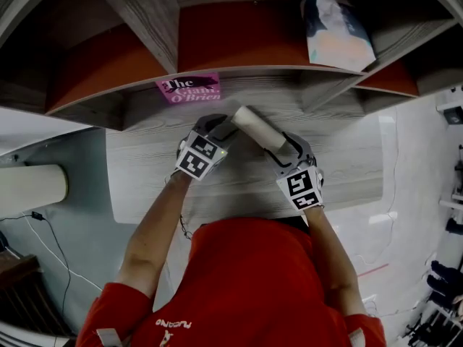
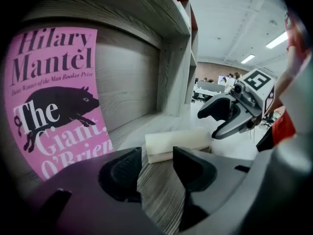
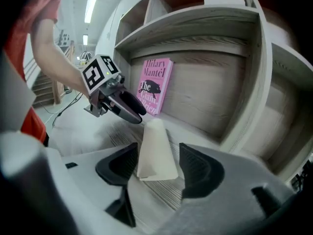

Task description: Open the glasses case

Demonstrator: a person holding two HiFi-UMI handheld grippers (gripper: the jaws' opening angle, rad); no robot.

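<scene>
A cream glasses case (image 1: 259,127) lies closed on the wood-grain desk (image 1: 347,165), slanting from upper left to lower right. My left gripper (image 1: 223,130) stands open at its upper-left end. In the left gripper view the case (image 2: 178,142) lies just beyond the jaw tips of the left gripper (image 2: 156,168), with nothing between the pads. My right gripper (image 1: 288,150) is open at the lower-right end. In the right gripper view the near end of the case (image 3: 156,151) sits between the jaws of the right gripper (image 3: 156,169), and a gap shows beside the right pad.
A pink book (image 1: 189,87) leans against the back panel under the shelf, close behind the case. Wooden shelf compartments (image 1: 239,42) rise behind the desk, one holding a white packet (image 1: 334,27). A pale roll (image 1: 29,188) lies at the far left.
</scene>
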